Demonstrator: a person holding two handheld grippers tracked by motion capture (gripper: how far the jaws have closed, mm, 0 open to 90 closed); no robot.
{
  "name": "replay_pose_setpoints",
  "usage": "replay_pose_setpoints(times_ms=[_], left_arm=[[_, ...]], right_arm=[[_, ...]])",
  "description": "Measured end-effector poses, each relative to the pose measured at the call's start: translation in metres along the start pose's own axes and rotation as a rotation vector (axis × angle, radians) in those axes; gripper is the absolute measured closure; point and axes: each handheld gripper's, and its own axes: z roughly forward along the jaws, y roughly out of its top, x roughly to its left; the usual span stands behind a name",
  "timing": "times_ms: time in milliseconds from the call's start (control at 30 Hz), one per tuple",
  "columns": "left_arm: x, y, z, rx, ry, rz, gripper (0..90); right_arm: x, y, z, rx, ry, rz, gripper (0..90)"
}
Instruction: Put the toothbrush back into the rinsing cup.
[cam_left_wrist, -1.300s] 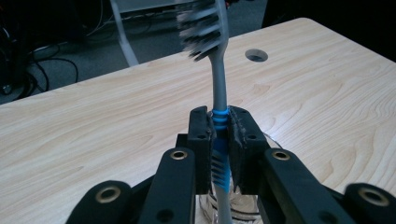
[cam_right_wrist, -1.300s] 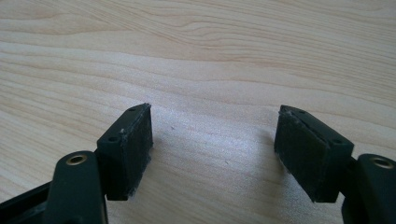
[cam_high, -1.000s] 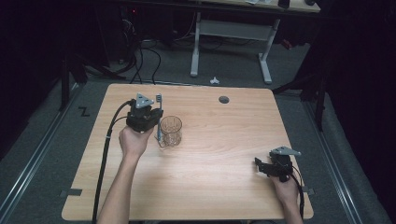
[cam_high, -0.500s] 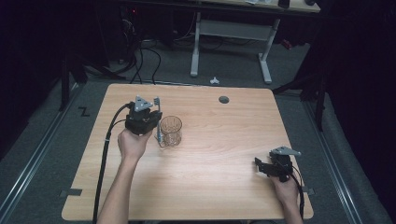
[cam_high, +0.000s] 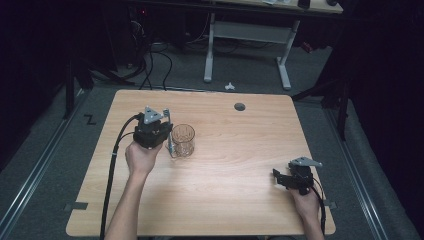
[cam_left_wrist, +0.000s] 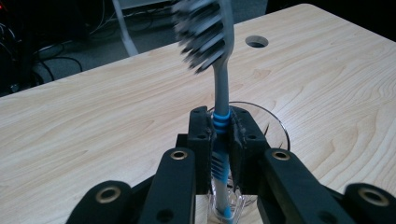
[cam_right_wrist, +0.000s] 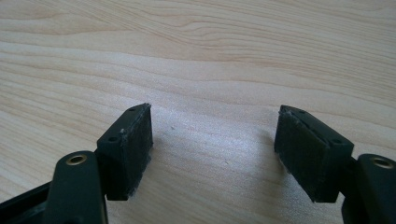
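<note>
A grey toothbrush (cam_left_wrist: 221, 88) with blue grip bands stands upright, bristle head up, and my left gripper (cam_left_wrist: 221, 140) is shut on its handle. Its lower end reaches into a clear glass cup (cam_left_wrist: 275, 128) just beyond the jaws. In the high view the left gripper (cam_high: 167, 134) sits against the left side of the cup (cam_high: 183, 140), with the toothbrush (cam_high: 169, 131) between them, on the left half of the wooden table (cam_high: 240, 150). Near the front right of the table my right gripper (cam_high: 278, 179) rests open; its jaws (cam_right_wrist: 215, 149) stand wide apart over bare wood.
A round cable hole (cam_high: 240, 106) lies in the table near the far edge. Black cables trail from both grippers toward the front edge. Beyond the table stands a white desk frame (cam_high: 247, 45) on a grey floor with loose cables.
</note>
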Motion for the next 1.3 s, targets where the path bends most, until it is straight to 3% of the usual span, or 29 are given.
replay_pose_setpoints(times_ms=[1300], left_arm=[[-0.007, -0.02, 0.011, 0.011, 0.016, 0.025, 80.5]], right_arm=[[0.0, 0.0, 0.0, -0.001, 0.0, 0.001, 28.3]])
